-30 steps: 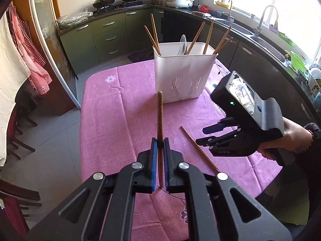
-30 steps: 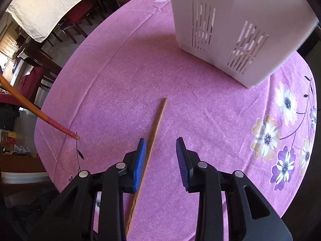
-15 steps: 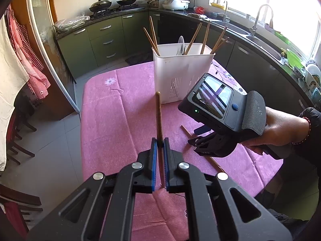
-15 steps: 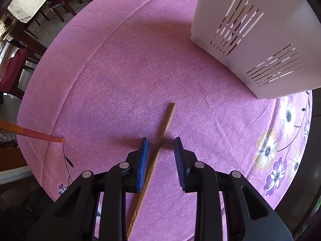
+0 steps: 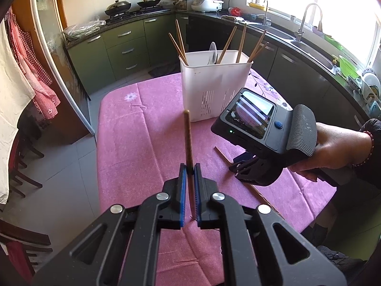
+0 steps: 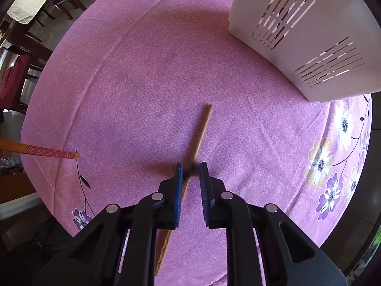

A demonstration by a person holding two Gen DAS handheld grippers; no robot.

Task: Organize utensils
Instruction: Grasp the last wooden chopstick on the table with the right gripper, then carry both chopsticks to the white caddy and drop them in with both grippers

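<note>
Left view: left gripper (image 5: 189, 166) clamped on one chopstick (image 5: 187, 138), raised toward white basket (image 5: 215, 83), ready for dropping in. Pink tablecloth (image 5: 133, 143), green kitchen cabinets (image 5: 123, 47) behind.

Right view: right gripper (image 6: 191, 166) just closing, narrowly parted, astride second chopstick (image 6: 200, 133) lying flat, not yet pinched.

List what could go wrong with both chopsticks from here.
1. The right gripper has been closing around the flat chopstick, which crosses the jaws at a slant and may skid or twist.
2. The left gripper pinches its chopstick low, so it may pivot on the way to the bin.
</note>
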